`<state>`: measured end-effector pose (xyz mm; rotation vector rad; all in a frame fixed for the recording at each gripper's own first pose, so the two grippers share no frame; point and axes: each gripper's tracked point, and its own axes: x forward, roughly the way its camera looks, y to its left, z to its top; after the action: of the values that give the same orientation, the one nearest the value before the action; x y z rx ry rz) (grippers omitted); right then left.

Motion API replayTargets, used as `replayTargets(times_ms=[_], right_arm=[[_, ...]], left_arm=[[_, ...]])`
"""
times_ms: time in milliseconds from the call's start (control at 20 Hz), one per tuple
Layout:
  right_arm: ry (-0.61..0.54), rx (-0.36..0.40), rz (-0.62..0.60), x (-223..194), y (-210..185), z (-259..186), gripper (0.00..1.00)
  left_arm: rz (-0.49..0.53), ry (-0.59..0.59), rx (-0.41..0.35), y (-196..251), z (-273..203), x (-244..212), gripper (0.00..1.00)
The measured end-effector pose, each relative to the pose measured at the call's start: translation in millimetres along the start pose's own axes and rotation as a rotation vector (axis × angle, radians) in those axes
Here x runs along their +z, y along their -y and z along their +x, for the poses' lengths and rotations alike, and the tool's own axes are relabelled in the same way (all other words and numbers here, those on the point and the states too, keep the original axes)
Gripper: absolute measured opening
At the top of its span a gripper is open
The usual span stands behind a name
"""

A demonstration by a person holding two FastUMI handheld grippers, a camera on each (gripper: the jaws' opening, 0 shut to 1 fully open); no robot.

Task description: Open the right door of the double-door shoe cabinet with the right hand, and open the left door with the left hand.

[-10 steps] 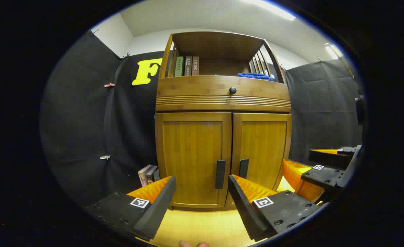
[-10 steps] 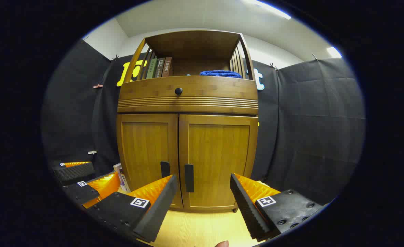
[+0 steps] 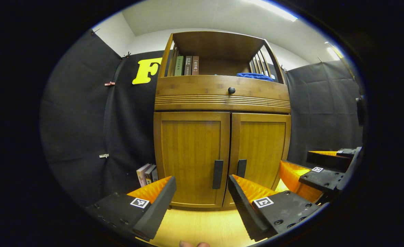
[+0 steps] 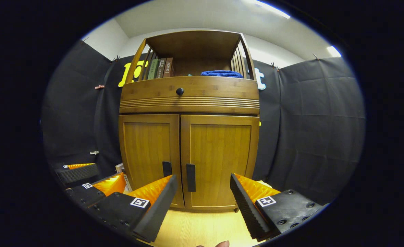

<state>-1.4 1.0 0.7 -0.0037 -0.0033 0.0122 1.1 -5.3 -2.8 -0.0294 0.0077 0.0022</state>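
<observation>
Both doors shut. Right claw (image 4: 202,202) spread wide, empty, short of the cabinet (image 4: 188,137); right handle (image 4: 191,177) dead ahead, slightly left of centre between the fingers, long axis upright. Left claw (image 3: 200,202) likewise released; left handle (image 3: 217,174) ahead, a little right of centre, also upright.

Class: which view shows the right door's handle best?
The right gripper view: the right handle stands whole and near centre between that gripper's open fingers. In the left gripper view the same handle sits off-centre, its lower end close behind a finger.
</observation>
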Motion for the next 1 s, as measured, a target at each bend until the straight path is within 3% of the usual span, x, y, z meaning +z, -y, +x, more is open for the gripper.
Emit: replayTargets(times_ms=[550,1000], right_arm=[[-0.007,0.030,-0.008,-8.6,-7.7,17.7,0.96],[-0.075,0.034,0.076,-62.7,-5.7,107.7,0.98]], left_arm=[[-0.003,-0.011,0.047,-28.2,9.8,-10.2,0.93],[0.033,-0.018,0.043,-38.3,12.3,-21.6,0.94]])
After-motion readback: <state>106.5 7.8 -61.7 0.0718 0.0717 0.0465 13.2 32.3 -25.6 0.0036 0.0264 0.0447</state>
